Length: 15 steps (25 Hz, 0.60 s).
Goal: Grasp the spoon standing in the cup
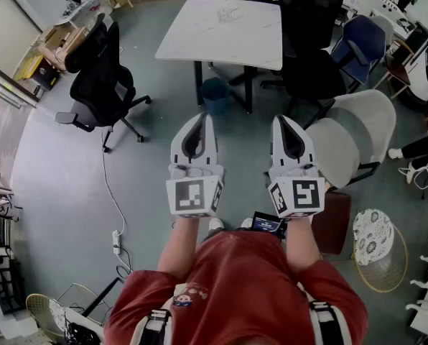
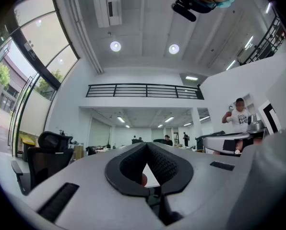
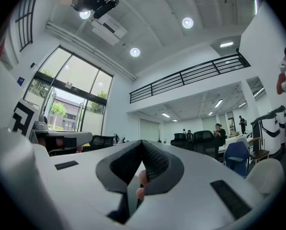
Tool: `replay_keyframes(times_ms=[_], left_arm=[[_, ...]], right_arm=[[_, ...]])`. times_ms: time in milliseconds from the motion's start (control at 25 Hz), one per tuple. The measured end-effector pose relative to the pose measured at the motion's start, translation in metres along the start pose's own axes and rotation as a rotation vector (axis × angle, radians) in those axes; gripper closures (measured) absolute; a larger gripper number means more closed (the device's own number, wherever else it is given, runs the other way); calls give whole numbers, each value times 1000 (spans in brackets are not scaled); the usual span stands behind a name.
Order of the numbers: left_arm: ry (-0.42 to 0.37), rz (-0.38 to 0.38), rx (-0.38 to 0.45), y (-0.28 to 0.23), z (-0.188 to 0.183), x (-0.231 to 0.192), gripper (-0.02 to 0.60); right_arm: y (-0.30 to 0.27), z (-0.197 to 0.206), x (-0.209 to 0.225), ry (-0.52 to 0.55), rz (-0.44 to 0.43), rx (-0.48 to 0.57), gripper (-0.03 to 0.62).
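Above a grey concrete floor (image 1: pixel 63 185), out in front of a red short-sleeved shirt (image 1: pixel 243 286): left gripper (image 1: pixel 208 117) and right gripper (image 1: pixel 278 119), white two-jaw shells with black pads. Held side by side, slightly apart, each with a white cube of black square markers (image 1: pixel 194 195) at its rear. Aimed towards a white rectangular marble-patterned table on dark legs (image 1: pixel 225 31). Beyond the tips, under the table's near edge, a dark teal round bin (image 1: pixel 215 95). Off to the left, a black wheeled mesh office chair (image 1: pixel 99 85). To the right, a pale grey shell chair (image 1: pixel 354 131), and behind it a blue padded chair (image 1: pixel 361 42).

In the left gripper view, left gripper (image 2: pixel 146 144) clenched: black ribbed pads meeting at the tip, nothing caught between them. In the right gripper view, right gripper (image 3: pixel 142 141) likewise clenched tip to tip, nothing in its grasp.

Spoon and cup: in none of the three views, so their place cannot be told.
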<state>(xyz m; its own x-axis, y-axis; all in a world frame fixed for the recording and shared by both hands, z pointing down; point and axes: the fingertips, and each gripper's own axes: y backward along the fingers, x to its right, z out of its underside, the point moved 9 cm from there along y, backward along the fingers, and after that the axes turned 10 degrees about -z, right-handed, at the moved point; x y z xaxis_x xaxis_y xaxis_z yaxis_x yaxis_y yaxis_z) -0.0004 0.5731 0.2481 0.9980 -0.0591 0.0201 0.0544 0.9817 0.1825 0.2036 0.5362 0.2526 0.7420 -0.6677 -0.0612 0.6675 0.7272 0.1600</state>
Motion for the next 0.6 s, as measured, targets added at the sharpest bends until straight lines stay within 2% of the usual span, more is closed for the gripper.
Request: replay_keyframes(times_ms=[600], left_arm=[[-28, -3, -22, 16, 1, 36, 572]], right_arm=[[34, 6, 21, -47, 15, 14, 582]])
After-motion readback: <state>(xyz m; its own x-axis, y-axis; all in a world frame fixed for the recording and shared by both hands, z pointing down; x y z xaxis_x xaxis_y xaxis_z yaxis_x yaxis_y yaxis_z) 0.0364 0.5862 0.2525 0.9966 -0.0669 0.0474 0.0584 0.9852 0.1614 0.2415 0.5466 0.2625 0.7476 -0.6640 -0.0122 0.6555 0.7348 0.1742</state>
